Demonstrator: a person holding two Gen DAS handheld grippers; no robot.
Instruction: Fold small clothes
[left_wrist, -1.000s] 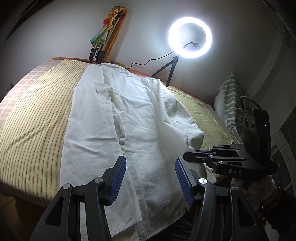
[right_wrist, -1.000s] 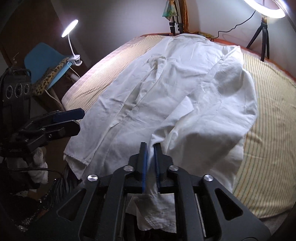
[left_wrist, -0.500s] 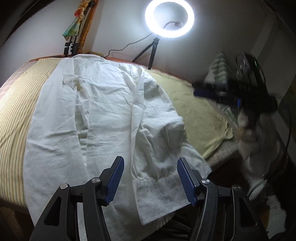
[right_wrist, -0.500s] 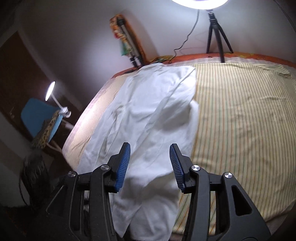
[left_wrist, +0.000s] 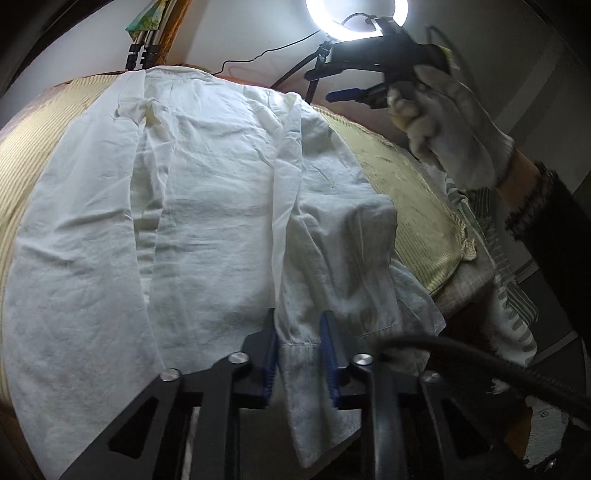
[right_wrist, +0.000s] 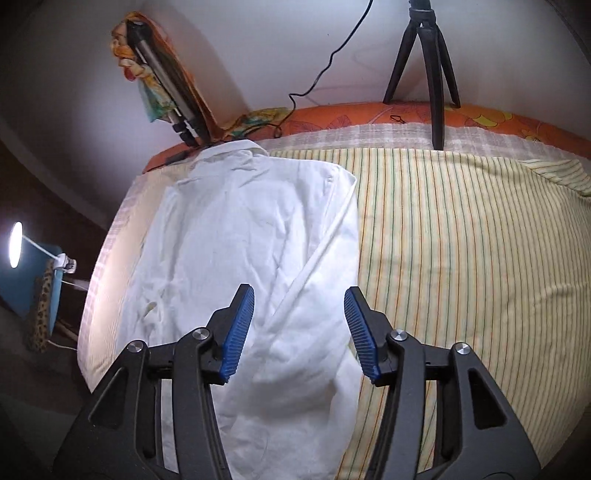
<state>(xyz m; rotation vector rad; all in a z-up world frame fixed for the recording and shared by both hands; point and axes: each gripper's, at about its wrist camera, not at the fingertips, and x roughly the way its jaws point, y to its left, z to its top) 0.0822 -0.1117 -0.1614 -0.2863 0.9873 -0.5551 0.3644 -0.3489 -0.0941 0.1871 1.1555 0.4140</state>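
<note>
A white shirt (left_wrist: 207, 206) lies spread on the striped bed sheet (right_wrist: 461, 240), collar at the far end. One sleeve is folded back over the body, and its cuff (left_wrist: 314, 373) hangs at the near edge. My left gripper (left_wrist: 299, 354) has its jaws closing, and the blue pads press on both sides of that cuff. My right gripper (left_wrist: 317, 86), held in a white-gloved hand (left_wrist: 454, 125), is raised at the far right. In its own view the right gripper (right_wrist: 299, 332) hovers over the shirt (right_wrist: 251, 221), jaws opening, nothing between them.
A ring light (left_wrist: 354, 18) on a black tripod (right_wrist: 428, 55) stands at the bed's far edge. A folded stand (right_wrist: 166, 85) leans on the wall by the collar. A desk lamp (right_wrist: 16, 243) glows at the left. A black cable (left_wrist: 480, 362) crosses near my left gripper.
My right gripper let go of the sleeve, opened, and swung up and away over the bed. My left gripper moved down onto the cuff and closed on it.
</note>
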